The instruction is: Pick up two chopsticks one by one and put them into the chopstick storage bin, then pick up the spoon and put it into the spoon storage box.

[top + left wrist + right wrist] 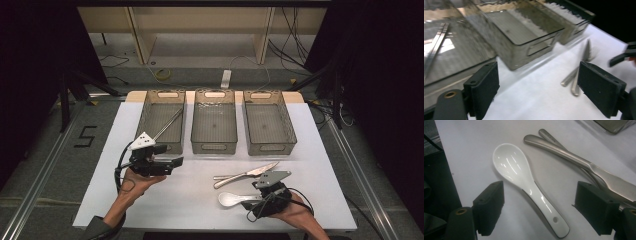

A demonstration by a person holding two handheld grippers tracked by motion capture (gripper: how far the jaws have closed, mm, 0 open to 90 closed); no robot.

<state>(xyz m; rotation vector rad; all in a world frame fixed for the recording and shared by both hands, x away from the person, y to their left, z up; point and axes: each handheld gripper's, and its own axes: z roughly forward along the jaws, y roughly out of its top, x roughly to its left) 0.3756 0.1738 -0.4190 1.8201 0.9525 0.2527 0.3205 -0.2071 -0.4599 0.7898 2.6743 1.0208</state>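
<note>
A: Start at the left. What is the left gripper (170, 162) doing?

B: It hangs just in front of the left tray (161, 120), jaws spread wide, holding nothing. That tray has a long metal rod (167, 124) lying in it. The middle tray (214, 121), to its right, looks bare, and so does the third tray (268, 121) beyond that.

A: And the cutlery?

B: To the right of the left tray and nearer the person, a knife (247, 173) lies on the white table (200, 200) over another steel piece. The white spoon (524, 180) sits closer still, its handle between the jaws of the right gripper (539, 205), which are apart and not touching it.

A: What can go wrong?

B: I judge the glossy spoon may slip or spin if pinched off-centre. The right jaw is also close to the knife and could nudge the 2 steel pieces.
</note>
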